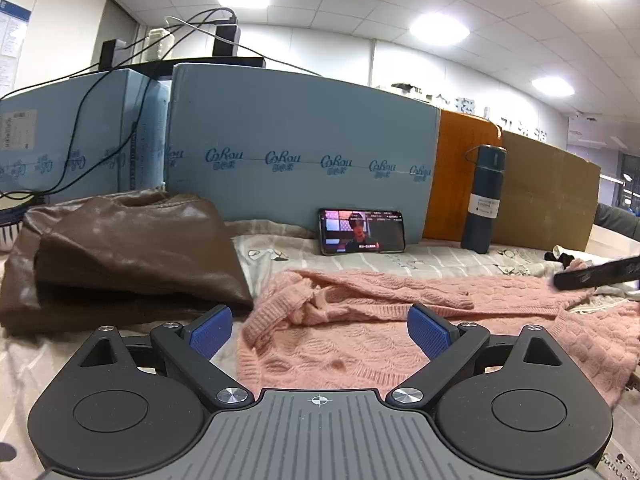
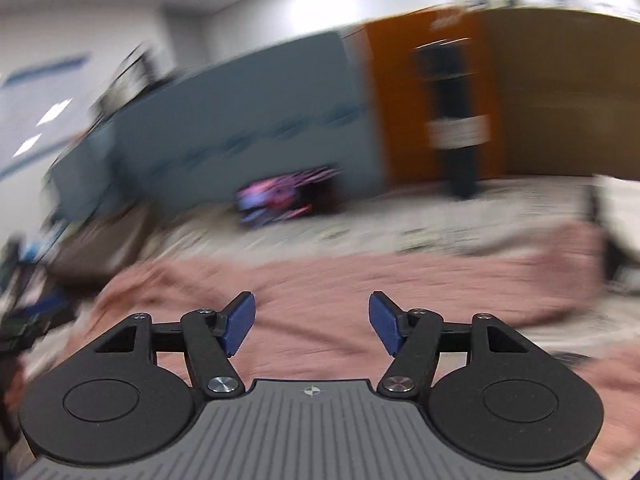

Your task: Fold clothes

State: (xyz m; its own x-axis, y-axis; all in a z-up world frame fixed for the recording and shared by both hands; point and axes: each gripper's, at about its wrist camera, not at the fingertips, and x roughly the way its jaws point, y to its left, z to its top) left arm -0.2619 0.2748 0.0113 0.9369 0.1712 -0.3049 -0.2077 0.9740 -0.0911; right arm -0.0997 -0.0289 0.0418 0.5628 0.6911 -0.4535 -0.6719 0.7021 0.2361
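Observation:
A pink knitted sweater (image 1: pixel 380 312) lies spread on a printed bedsheet (image 1: pixel 440 260), one sleeve folded across its body. My left gripper (image 1: pixel 320 330) hovers just above the sweater's left part, its blue pads wide apart with nothing between them. A folded brown leather garment (image 1: pixel 120 256) is piled to the left. In the blurred right wrist view the sweater (image 2: pixel 360 292) fills the foreground, and my right gripper (image 2: pixel 312 322) stands open above it, nothing between the pads. A dark finger of the right gripper (image 1: pixel 596 274) pokes in at the left view's right edge.
A phone (image 1: pixel 362 231) with a lit screen leans on blue foam boards (image 1: pixel 300 152) at the back. A dark flask (image 1: pixel 484 200) stands before an orange panel (image 1: pixel 460 168) and cardboard (image 1: pixel 548 196). Cables (image 1: pixel 80 120) hang at the left.

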